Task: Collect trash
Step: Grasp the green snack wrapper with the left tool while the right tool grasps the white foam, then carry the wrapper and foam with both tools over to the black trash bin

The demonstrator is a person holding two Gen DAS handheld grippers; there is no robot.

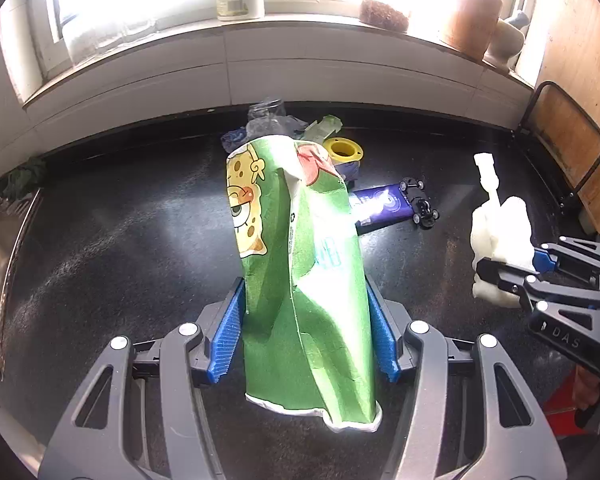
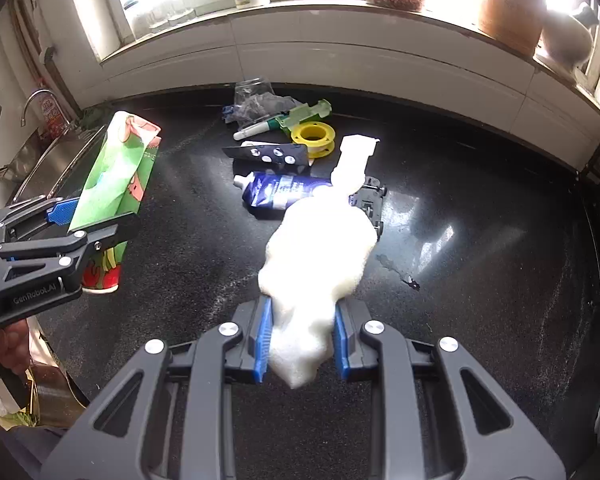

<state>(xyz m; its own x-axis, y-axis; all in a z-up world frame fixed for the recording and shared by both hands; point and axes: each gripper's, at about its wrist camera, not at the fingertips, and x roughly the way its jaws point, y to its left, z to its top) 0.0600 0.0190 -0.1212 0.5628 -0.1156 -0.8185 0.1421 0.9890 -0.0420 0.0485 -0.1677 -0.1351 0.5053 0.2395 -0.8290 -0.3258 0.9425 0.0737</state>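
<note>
Both tongs are loaded and off the counter. Left gripper point(image 1: 306, 320) stands about half open, blue pads pressing the flanks of a crushed green cartoon-print paper cup point(image 1: 300, 264), held mouth-down and creased. Right gripper point(image 2: 300, 336) is narrower, clenched on a crumpled white paper wad point(image 2: 316, 256) that bulges out past the pads. Step in hand, as I read it: carrying two picked items away from the black countertop point(image 2: 480, 240). No bin is clearly visible; next move calls for locating one and letting go above it, one hand at a time. Remaining on the far counter: a blue tube point(image 2: 280, 194), yellow tape spool point(image 2: 314, 136), white marker point(image 2: 254, 131), clear plastic wrapper point(image 2: 256, 100), small black toy car point(image 2: 370, 204). A sink point(image 2: 56, 164) lies far left.
</note>
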